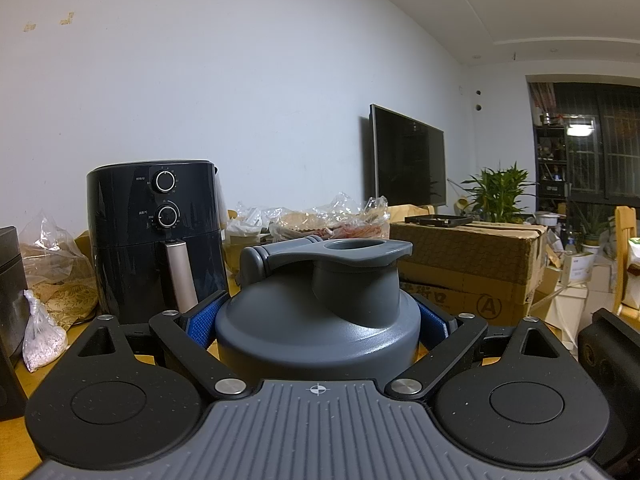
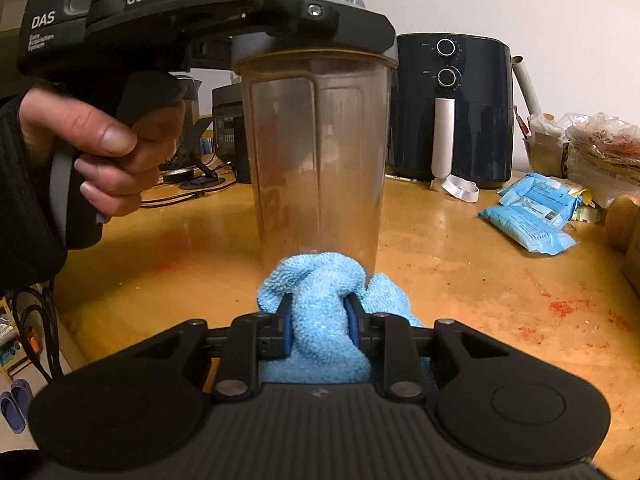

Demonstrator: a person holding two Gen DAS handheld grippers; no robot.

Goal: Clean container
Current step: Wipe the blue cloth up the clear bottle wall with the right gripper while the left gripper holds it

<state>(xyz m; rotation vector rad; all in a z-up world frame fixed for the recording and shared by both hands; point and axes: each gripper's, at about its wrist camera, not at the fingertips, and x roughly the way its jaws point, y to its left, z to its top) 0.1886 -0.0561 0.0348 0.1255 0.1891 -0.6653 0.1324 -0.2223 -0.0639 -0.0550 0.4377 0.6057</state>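
Left tongs (image 1: 318,320) clamp the shaker lid (image 1: 320,304) level (hand (image 2: 100,152) fisted), right tongs (image 2: 318,326) pinch the cloth (image 2: 320,304) at its base.

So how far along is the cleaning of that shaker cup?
Done: the left gripper clamps the cup's grey lid, and the right gripper pinches a blue cloth. In hand: the cloth presses on the clear cup near its base. Left: the cloudy wall above, and the lid is on, so the inside is untouched.
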